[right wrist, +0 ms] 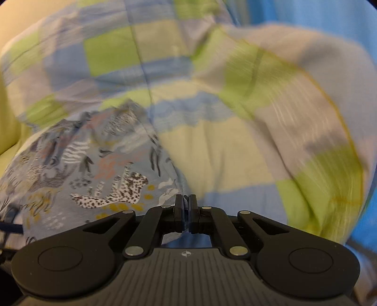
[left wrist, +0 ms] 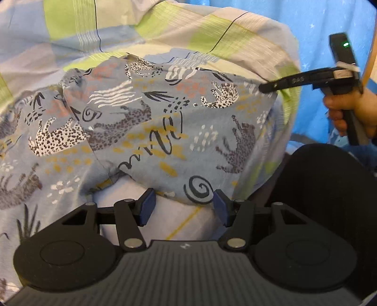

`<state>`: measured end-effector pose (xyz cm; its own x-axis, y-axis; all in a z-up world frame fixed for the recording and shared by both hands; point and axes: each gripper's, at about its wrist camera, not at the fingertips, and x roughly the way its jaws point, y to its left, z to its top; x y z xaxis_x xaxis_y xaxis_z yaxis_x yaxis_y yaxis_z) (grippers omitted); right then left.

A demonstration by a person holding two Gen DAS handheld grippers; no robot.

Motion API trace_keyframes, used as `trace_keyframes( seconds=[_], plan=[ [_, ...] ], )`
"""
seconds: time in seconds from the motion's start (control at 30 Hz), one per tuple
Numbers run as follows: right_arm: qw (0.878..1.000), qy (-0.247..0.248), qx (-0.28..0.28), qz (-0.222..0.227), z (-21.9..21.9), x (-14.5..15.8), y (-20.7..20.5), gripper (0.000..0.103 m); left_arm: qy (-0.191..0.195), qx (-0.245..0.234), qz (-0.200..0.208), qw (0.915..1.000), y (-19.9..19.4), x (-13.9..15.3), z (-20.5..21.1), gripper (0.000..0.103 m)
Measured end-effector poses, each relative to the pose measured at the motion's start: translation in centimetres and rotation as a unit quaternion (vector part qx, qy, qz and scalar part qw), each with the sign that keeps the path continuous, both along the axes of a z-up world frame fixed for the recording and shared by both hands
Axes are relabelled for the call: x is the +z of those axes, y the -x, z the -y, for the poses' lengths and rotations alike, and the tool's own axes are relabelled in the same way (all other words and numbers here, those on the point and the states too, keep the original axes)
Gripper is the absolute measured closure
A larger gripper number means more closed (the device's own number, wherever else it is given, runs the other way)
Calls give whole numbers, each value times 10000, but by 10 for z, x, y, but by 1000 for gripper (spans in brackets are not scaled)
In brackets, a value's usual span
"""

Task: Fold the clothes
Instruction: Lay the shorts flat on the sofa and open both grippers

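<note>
A blue garment printed with leopards and squiggles lies spread on a checked bed sheet. My left gripper is open at the garment's near hem, with the cloth edge just in front of its blue pads. In the left wrist view my right gripper reaches in from the right, its tip at the garment's far right corner. The blurred right wrist view shows the right gripper shut, with the garment's edge running into the closed fingers.
The green, blue and cream sheet is rumpled over a rounded mound. A hand holds the right gripper's handle. A dark rounded object sits at the lower right. Bright blue fabric with small stars lies beyond.
</note>
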<state>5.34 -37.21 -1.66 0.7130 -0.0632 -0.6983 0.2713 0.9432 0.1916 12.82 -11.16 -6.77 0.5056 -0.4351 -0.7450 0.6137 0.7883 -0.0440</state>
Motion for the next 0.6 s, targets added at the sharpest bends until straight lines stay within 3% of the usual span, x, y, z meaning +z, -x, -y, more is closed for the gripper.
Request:
trace_keyframes(
  seconds=[0.1, 0.27, 0.5, 0.6],
  plan=[
    [9978, 648, -80, -150, -15, 9, -2, 88, -48, 35, 12, 10000, 4, 8, -10, 54],
    [9922, 1159, -258, 369, -42, 50, 10, 81, -264, 536, 301, 9978, 20, 37, -54, 47],
    [9857, 1080, 821, 1002, -123, 91, 12, 73, -936, 1701, 594, 9792, 41, 75, -139, 44],
    [9776, 976, 1501, 1106, -172, 92, 8, 62, -1346, 1962, 678, 9689, 49, 83, -173, 42]
  ],
)
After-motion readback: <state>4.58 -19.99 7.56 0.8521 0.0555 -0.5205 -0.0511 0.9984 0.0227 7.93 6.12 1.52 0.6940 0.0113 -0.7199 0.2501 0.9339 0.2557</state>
